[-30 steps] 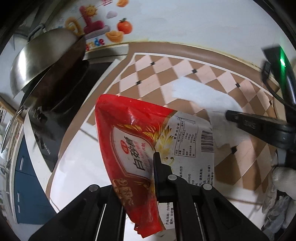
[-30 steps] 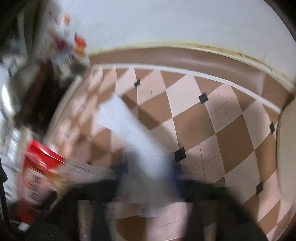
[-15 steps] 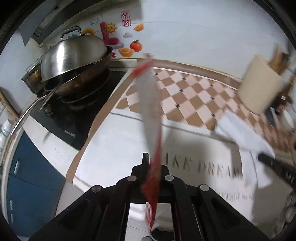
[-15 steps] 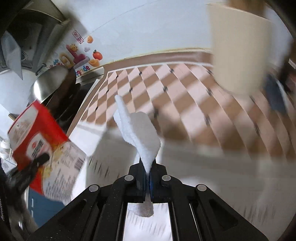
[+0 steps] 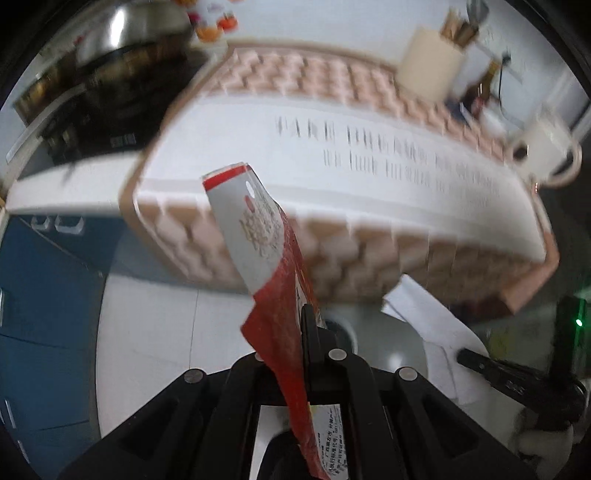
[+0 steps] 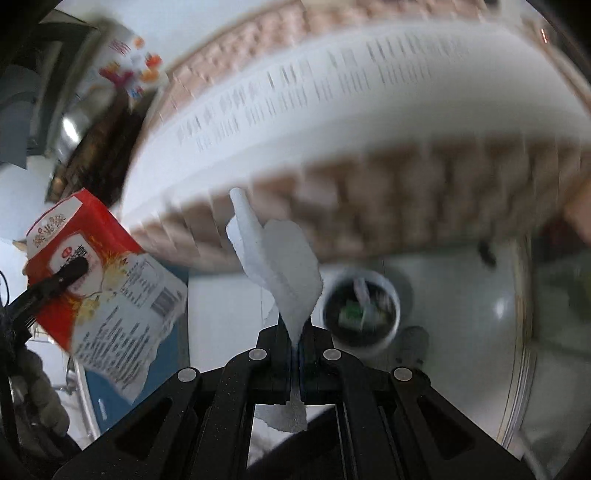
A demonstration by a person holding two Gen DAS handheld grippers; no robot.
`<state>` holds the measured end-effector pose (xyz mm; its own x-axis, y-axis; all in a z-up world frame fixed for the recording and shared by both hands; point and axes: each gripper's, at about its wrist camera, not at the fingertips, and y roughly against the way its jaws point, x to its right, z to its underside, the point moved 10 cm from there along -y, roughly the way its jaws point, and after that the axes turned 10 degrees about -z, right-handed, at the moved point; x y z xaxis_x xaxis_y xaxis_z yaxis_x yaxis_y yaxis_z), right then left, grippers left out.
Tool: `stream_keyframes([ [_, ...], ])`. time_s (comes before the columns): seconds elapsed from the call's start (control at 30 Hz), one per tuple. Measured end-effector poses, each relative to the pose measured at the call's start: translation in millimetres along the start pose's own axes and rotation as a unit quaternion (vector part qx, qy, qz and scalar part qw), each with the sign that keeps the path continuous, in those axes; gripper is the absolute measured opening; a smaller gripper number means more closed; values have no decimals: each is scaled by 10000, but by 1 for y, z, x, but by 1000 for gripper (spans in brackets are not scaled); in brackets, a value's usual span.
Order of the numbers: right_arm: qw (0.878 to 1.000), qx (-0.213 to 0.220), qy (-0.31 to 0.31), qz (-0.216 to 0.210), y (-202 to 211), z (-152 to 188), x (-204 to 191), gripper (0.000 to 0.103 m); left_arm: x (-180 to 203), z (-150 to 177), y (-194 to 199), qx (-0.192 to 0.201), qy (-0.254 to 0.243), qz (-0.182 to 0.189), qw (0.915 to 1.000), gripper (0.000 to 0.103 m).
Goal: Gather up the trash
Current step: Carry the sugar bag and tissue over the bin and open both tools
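Red packet (image 5: 273,280) pinched in the left claw (image 5: 301,354), tissue (image 6: 284,273) in the right claw (image 6: 295,343), both off the surface (image 5: 332,177), bin (image 6: 364,314) drop remaining.

I assess this as a home kitchen. At upper left of my left wrist view a steel wok (image 5: 129,33) sits on a black cooktop (image 5: 92,122) let into a white counter (image 5: 74,188). A cloth with a pink-and-white checked border and printed lettering (image 5: 369,162) covers the worktop and hangs over its front edge. Blue cabinet fronts (image 5: 44,314) stand beneath. A cream utensil holder (image 5: 430,66) and a white mug (image 5: 546,151) stand toward the back, against a white wall bearing fruit stickers (image 5: 218,26). A round waste bin (image 6: 362,310) stands on the glossy pale floor (image 6: 480,295).
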<state>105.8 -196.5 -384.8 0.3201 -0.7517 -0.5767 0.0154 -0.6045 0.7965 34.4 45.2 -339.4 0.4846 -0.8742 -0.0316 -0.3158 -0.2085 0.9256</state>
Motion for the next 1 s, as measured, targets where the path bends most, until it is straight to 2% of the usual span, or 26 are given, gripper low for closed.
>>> stream_keyframes([
  [0.13, 9984, -457, -256, 209, -51, 50, 41, 2, 19, 43, -57, -541, 3, 176, 9984, 0],
  [0.27, 9943, -792, -493, 508, -115, 84, 99, 2, 51, 84, -150, -1237, 328, 609, 9899, 0],
  [0.33, 9919, -874, -699, 598, -152, 93, 134, 2, 71, 106, -216, -1597, 470, 736, 9833, 0],
  [0.4, 9890, -958, -962, 586, -194, 99, 168, 2, 86, 124, -266, -1761, 508, 829, 9796, 0],
  [0.53, 9829, -1023, -1454, 482, -277, 104, 234, 2, 118, 153, -378, -2003, 376, 742, 9762, 0],
  [0.63, 9808, -1084, -1545, 482, -325, 105, 268, 2, 136, 177, -449, -2317, 272, 692, 9700, 0],
  [0.73, 9768, -1250, -1652, 542, -372, 111, 294, 2, 148, 196, -489, -2588, 173, 727, 9630, 1],
  [0.8, 9749, -1348, -1682, 547, -388, 115, 302, 3, 154, 208, -507, -2764, 1, 659, 9588, 2],
  [0.93, 9730, -1564, -1561, 672, -411, 119, 309, 6, 151, 223, -511, -2884, -204, 552, 9557, 4],
  [1.0, 9715, -1608, -1559, 771, -414, 119, 310, 27, 144, 224, -506, -2859, -184, 504, 9567, 6],
])
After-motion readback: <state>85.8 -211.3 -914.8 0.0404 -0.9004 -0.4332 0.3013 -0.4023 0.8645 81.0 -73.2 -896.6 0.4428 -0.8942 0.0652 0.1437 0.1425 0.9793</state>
